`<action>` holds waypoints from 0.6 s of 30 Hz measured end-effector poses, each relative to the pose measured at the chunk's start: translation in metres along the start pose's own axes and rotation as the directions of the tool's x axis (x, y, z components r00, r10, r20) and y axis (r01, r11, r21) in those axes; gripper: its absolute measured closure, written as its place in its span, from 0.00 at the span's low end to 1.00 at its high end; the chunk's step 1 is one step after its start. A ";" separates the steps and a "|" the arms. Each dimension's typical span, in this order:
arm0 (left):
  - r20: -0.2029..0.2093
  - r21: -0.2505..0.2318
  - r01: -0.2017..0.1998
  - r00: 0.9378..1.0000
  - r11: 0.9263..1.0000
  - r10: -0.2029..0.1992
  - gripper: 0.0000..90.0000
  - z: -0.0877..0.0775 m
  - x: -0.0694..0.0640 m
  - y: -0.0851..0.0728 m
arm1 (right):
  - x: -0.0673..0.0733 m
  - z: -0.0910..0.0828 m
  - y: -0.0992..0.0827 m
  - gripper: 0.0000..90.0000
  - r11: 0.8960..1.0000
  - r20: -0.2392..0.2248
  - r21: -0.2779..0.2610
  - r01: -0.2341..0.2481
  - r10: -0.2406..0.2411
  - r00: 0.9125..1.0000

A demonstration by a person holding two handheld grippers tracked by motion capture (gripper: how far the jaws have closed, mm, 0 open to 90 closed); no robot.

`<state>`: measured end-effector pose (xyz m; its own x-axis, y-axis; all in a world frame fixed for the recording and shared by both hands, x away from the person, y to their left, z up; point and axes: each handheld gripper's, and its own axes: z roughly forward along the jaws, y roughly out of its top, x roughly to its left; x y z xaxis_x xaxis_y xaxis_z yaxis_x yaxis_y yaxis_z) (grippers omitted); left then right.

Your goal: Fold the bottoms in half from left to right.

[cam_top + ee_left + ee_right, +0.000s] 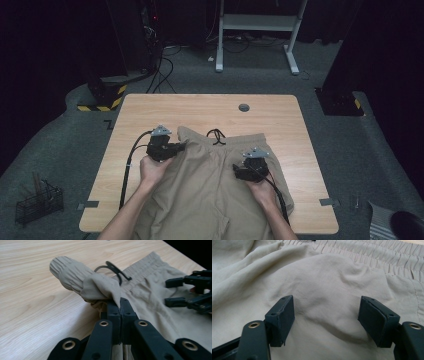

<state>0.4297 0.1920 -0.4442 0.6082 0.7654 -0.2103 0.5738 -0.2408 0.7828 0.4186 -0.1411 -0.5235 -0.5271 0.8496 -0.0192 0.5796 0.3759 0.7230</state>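
Beige shorts [215, 185], desk [150, 107] near edge: left tool [120, 305] clamps waistband corner; right tool [327, 320] spread wide over fabric.

left tongs [176, 146]: black linkage body, grey three-cornered plate on top, black cable looping off its near side
right tongs [239, 169]: black, same grey plate, black cable trailing back along the forearm
jaws: flat black blocks with small screw holes, on black arms with brass-ringed pivots
forearms: bare, no sleeves in view
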 end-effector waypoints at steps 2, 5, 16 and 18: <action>0.006 0.001 -0.014 1.000 1.000 0.014 0.99 0.001 -0.003 0.003 | 0.000 0.000 0.000 0.32 1.000 -0.001 -0.001 0.002 -0.002 1.000; 0.023 -0.005 -0.021 1.000 1.000 0.021 0.99 0.003 -0.007 0.008 | 0.000 0.000 0.000 0.32 1.000 -0.003 0.001 0.002 -0.002 1.000; 0.078 -0.004 -0.043 0.996 0.999 0.043 0.99 0.012 -0.018 0.019 | 0.001 0.001 0.001 0.33 1.000 -0.009 0.002 0.007 -0.007 1.000; 0.088 -0.004 -0.043 0.995 0.999 0.043 0.99 0.014 -0.020 0.020 | 0.001 0.001 0.002 0.33 1.000 -0.009 0.002 0.014 -0.014 1.000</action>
<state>0.4371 0.1638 -0.4327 0.6779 0.6992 -0.2271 0.5454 -0.2712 0.7931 0.4196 -0.1391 -0.5231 -0.5408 0.8408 -0.0231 0.5734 0.3886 0.7213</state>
